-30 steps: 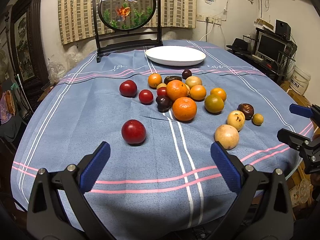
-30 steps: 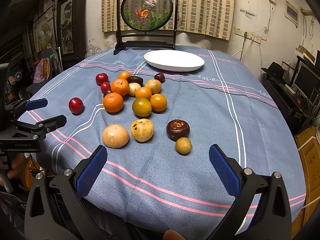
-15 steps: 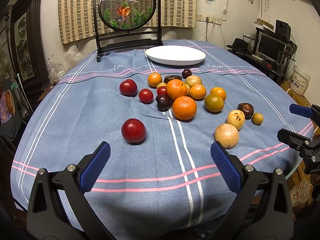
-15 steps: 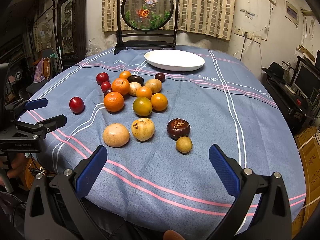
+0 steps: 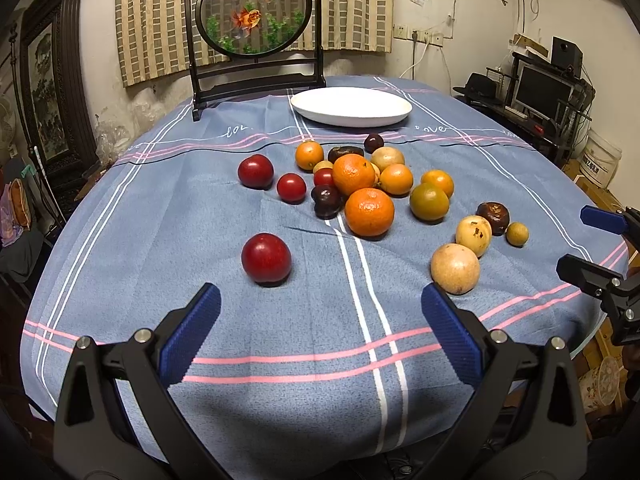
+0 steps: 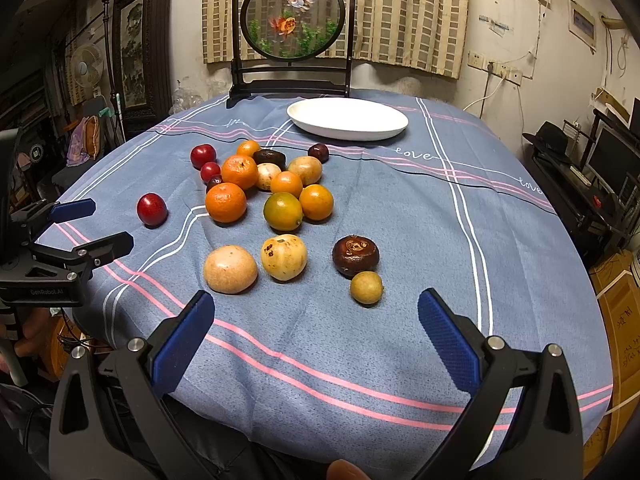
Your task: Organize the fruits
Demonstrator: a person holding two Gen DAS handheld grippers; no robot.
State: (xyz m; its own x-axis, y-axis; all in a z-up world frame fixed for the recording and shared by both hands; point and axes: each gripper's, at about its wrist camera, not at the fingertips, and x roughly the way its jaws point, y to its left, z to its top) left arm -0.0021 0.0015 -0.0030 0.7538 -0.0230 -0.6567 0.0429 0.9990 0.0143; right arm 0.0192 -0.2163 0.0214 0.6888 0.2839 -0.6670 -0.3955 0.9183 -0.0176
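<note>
Several fruits lie loose on a blue tablecloth [image 5: 200, 216]: oranges [image 5: 369, 212], red plums [image 5: 266, 258], dark plums, pale yellow fruits [image 5: 455, 268] and a brown one [image 6: 355, 255]. An empty white plate [image 5: 351, 106] sits behind them, and shows in the right wrist view too [image 6: 347, 118]. My left gripper [image 5: 320, 336] is open and empty near the table's front edge, just short of the nearest red plum. My right gripper [image 6: 316, 336] is open and empty, just short of the pale fruits [image 6: 230, 269] and a small yellow fruit [image 6: 366, 287].
A round goldfish screen on a black stand [image 5: 254, 20] stands at the table's far edge behind the plate. Shelves with a monitor [image 5: 544, 92] are at the right. The left gripper shows at the left of the right wrist view [image 6: 80, 228].
Both grippers have edged slightly forward toward the fruits. No fruit has moved.
</note>
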